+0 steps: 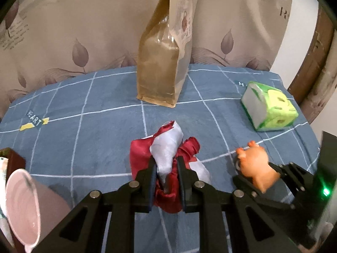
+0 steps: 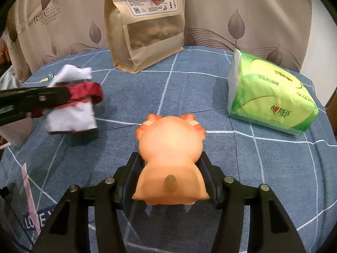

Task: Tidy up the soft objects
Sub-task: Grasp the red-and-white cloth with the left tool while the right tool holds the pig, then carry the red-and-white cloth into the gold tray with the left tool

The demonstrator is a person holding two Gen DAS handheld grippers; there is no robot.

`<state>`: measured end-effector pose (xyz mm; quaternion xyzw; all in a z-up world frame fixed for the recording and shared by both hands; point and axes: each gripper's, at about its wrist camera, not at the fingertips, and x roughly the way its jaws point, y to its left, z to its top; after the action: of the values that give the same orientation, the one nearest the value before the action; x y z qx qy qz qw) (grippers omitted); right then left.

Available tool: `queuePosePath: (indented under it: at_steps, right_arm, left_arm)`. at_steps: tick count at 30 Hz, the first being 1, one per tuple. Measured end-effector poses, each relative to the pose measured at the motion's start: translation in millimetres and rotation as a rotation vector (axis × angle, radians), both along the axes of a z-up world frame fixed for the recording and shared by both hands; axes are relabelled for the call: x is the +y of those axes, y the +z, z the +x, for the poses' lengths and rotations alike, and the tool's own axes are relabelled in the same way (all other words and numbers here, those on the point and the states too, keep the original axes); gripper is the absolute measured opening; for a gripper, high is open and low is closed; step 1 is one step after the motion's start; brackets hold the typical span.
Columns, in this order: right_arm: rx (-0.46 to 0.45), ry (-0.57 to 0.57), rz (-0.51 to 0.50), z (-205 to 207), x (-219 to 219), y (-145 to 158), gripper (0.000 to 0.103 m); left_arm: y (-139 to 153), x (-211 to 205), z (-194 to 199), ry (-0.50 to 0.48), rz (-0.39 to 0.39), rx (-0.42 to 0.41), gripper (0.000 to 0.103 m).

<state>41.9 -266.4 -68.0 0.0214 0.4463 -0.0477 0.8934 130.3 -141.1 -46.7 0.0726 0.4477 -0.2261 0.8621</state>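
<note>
A: Red-and-white cloth (image 1: 168, 160) — where is it, and who has it?

B: Left gripper (image 1: 166, 169) is clamped on it. Both pads press into the bunched satin; white folds stick up between the fingers, red spills below. In the right wrist view the bundle hangs off the blue checked cover (image 2: 189, 88), its shadow on the fabric underneath.

A: Right gripper (image 2: 170, 168)?

B: Jaws closed on the orange squeeze toy (image 2: 170, 151), one finger against each flank. We see the toy from behind — small tail toward the camera, ears pointing away.

A: The two held items, touching?

B: No. Apart, cloth to the left of the toy, open cover between them.

A: Other items on the surface?

B: Kraft paper pouch (image 2: 145, 25) standing upright at the far edge, clear window facing the right camera. Green tissue pack (image 2: 271, 97) lying on its side, far right. Pink cup (image 1: 23, 208) at near left in the left wrist view, tipped with its mouth toward the lens. Leaf-print curtain (image 1: 73, 31) behind everything.
</note>
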Motion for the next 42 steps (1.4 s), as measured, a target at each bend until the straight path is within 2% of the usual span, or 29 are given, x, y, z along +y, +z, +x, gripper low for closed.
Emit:
queuePosePath:
  at_steps: [12,24,31,42]
  right_arm:
    - [0.001,0.002,-0.010,1.0,0.4,-1.3,0.054]
    - [0.002,0.001,-0.010,1.2,0.1,-0.3,0.054]
    - [0.002,0.001,-0.010,1.3,-0.2,0.3,0.054]
    - [0.002,0.001,-0.010,1.6,-0.5,0.1,0.054]
  left_arm:
    - [45.0,31.9,-35.6,-0.032,-0.033,-0.059,0.018]
    - [85.9,92.2,-52.7,0.018,-0.062,-0.098,0.018]
    - [98.9,136.5,-52.8,0.099,-0.034,-0.128,0.018]
    - [98.7,226.5,-39.6,0.292,0.037,-0.141,0.018]
